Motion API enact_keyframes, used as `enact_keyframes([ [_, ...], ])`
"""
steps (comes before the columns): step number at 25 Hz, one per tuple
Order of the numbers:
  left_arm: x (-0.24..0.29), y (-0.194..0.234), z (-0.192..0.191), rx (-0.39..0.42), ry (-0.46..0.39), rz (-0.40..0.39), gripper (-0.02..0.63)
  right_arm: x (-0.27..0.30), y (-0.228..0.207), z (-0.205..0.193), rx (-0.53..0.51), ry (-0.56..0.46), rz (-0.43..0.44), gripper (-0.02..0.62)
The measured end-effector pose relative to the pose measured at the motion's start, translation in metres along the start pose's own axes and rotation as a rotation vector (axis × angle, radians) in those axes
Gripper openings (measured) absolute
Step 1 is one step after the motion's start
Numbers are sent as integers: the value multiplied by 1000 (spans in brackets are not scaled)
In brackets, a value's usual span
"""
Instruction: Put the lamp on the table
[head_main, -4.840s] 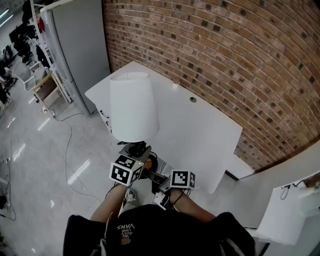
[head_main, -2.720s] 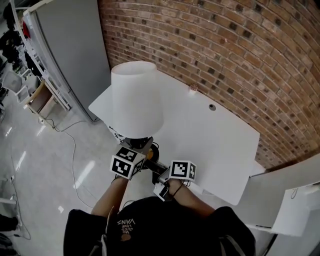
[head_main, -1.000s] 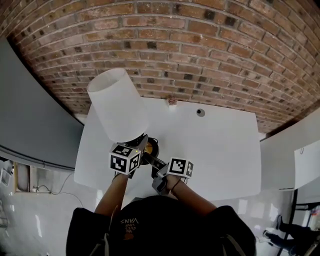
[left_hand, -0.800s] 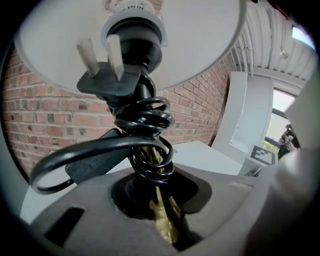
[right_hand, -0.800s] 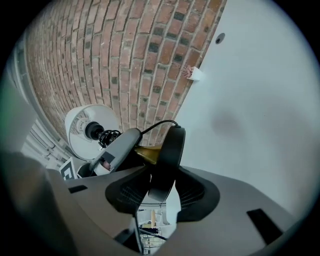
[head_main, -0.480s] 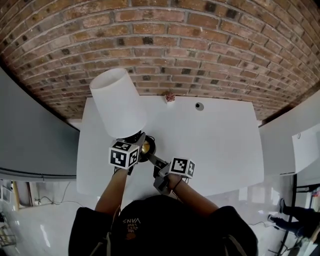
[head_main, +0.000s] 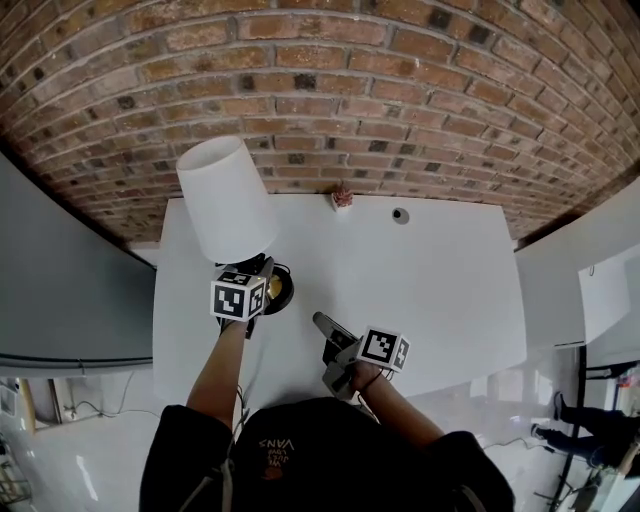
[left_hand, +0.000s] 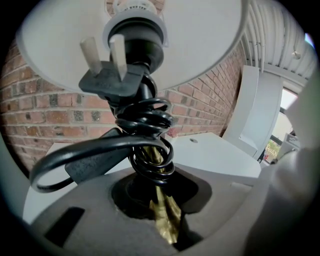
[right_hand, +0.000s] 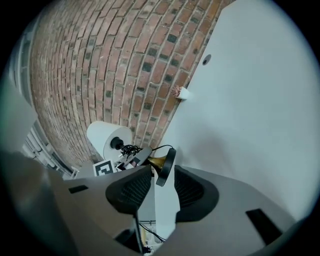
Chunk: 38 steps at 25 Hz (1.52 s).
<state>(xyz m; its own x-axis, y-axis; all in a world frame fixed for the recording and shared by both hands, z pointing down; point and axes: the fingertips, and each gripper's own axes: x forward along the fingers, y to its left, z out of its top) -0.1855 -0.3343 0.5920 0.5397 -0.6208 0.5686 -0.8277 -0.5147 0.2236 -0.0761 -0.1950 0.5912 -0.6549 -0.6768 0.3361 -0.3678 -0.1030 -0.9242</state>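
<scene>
The lamp has a white shade (head_main: 228, 198), a brass stem (left_hand: 162, 220) and a black round base (head_main: 277, 288). It leans with the shade toward the back left, over the left part of the white table (head_main: 440, 280). My left gripper (head_main: 262, 268) is shut on the brass stem (left_hand: 159, 202) just below the coiled black cord (left_hand: 145, 145) and its plug (left_hand: 112, 75). Whether the base touches the table I cannot tell. My right gripper (head_main: 322, 322) is apart from the base, open; its jaws have just been closing with nothing between them (right_hand: 155, 192).
A small pinkish object (head_main: 342, 196) and a round cable hole (head_main: 400, 215) sit at the table's back edge, against the brick wall (head_main: 400, 100). A grey panel (head_main: 60, 280) stands to the left, a white board (head_main: 610, 290) to the right.
My right gripper has come off the lamp's base and drawn back toward the table's near edge. The left gripper has carried the lamp a little left and lower.
</scene>
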Motion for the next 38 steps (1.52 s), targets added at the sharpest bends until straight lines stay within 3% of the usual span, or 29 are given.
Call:
enact_keyframes([
  [11, 31, 58, 18, -23, -47, 49, 71, -10, -14, 14, -33, -64, -77, 126],
  [18, 46, 84, 47, 42, -68, 93, 69, -1, -13, 21, -47, -63, -92, 126],
  [26, 61, 104, 56, 65, -96, 147, 69, 4, -18, 24, -58, -39, -105, 126],
  [38, 63, 102, 48, 130, -209, 202, 69, -5, -29, 30, -83, -21, -150, 121],
])
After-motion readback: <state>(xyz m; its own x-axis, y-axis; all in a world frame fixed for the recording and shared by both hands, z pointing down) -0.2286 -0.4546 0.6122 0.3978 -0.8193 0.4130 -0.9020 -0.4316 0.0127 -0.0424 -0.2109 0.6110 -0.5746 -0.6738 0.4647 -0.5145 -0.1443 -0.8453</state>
